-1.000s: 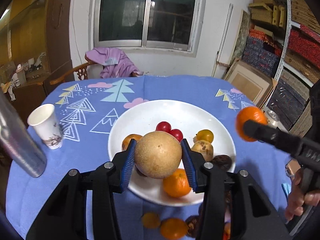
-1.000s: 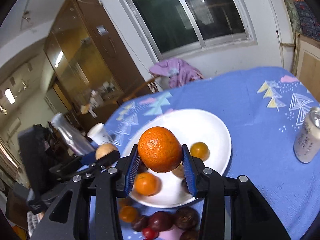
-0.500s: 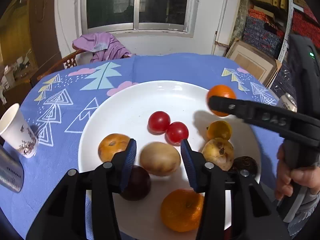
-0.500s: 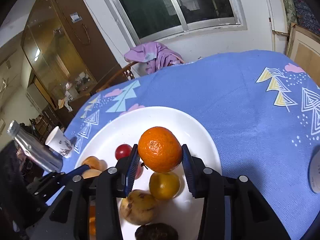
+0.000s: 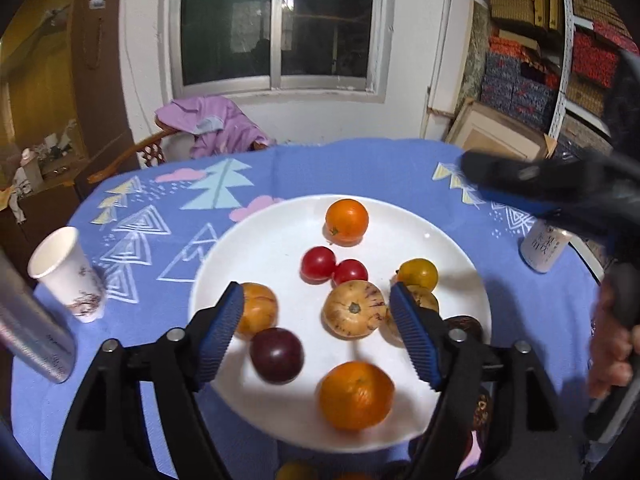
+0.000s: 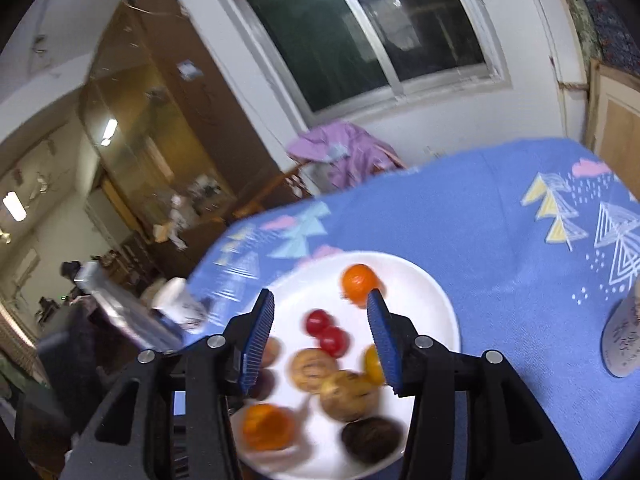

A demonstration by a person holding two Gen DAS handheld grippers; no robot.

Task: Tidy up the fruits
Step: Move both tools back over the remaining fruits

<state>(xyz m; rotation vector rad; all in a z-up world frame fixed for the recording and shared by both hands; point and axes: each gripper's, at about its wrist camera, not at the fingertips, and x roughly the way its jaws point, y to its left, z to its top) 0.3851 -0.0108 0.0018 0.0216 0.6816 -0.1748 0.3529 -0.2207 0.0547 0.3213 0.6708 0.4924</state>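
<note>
Opening over the white plate (image 5: pixel 452 240), the left gripper (image 5: pixel 316 332) and right gripper (image 6: pixel 320 336) hold nothing; the striped pale fruit (image 5: pixel 354 309) lies between the left fingers (image 5: pixel 414 340), untouched, nearer them than the right.

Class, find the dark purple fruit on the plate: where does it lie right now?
In the left wrist view, the purple fruit lies on the white plate at its near left, just right of the left gripper's left finger, with an orange to its right.
</note>
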